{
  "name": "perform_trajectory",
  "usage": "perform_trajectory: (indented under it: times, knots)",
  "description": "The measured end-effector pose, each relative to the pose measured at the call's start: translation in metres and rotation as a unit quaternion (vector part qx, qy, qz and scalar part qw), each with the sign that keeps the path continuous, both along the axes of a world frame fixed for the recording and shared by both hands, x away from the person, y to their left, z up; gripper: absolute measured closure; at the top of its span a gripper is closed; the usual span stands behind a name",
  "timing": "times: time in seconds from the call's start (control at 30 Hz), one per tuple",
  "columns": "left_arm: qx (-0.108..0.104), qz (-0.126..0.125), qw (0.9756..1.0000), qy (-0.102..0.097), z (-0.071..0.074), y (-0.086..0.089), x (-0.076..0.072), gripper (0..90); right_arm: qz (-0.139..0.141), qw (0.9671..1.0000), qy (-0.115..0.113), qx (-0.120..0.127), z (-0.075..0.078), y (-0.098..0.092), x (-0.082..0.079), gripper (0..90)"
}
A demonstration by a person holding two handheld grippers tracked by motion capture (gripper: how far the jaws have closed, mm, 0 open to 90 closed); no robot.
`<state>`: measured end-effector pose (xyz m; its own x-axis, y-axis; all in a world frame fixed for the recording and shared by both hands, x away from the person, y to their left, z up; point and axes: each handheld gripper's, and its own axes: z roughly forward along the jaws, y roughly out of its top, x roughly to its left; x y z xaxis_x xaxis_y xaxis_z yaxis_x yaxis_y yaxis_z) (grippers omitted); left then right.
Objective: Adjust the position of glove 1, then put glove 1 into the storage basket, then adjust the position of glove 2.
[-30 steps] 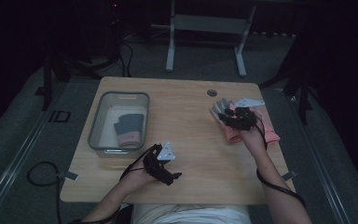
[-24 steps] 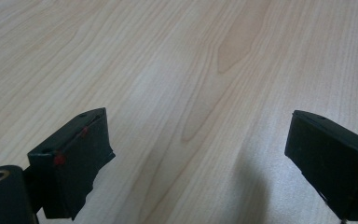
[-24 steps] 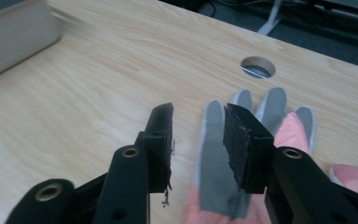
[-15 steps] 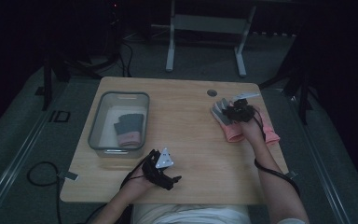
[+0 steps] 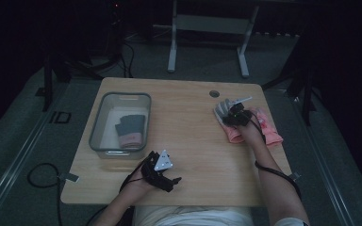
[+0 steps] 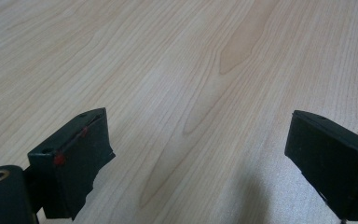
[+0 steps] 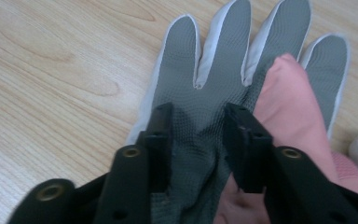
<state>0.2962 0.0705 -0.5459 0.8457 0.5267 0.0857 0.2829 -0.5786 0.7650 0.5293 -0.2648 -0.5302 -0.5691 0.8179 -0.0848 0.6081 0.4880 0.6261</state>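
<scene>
Your high view is dim and underexposed: the table (image 5: 188, 117) is the one lit patch, and the floor and room behind it sink to near black. Detail there is soft and grainy. Your two gripper views are much brighter, with even light and no glare on the wood. In the left gripper view a soft shadow lies between the jaws, low on the right. In the right gripper view the glove (image 7: 223, 60) is fairly sharp, while the nearest jaw parts blur.

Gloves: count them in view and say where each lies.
3: one folded in the clear bin; a grey-palmed glove between the right hand-held gripper jaws; a pink glove beside it. More may lie beneath.
</scene>
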Motion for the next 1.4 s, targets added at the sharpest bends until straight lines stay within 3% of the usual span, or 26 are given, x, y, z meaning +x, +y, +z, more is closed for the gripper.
perform_trajectory:
  times: [0.4,0.67,1.0,1.27,1.37,1.4]
  knots:
    - [0.002,-0.007,1.0000,0.002,-0.002,-0.001,0.000,6.4,-0.009,0.9998,0.004,0.016,-0.002,-0.002,-0.001,71.3]
    - [0.006,-0.008,0.9999,0.002,-0.002,0.000,0.000,6.4,-0.020,0.9993,0.008,0.030,0.003,-0.005,-0.002,87.4]
    - [0.001,-0.007,1.0000,-0.001,0.000,0.002,-0.001,6.4,-0.054,0.9970,-0.015,0.053,0.032,-0.003,-0.018,88.7]
    - [0.000,-0.009,1.0000,-0.005,-0.001,0.001,-0.001,6.4,-0.053,0.9940,-0.053,0.080,0.077,0.007,-0.053,88.8]
    - [0.004,-0.012,0.9999,-0.004,-0.002,0.000,-0.001,6.4,-0.054,0.9930,-0.060,0.086,0.082,0.009,-0.058,88.9]
    - [0.004,-0.012,0.9999,-0.003,-0.002,0.000,-0.001,6.4,-0.056,0.9913,-0.071,0.095,0.095,0.017,-0.074,88.9]
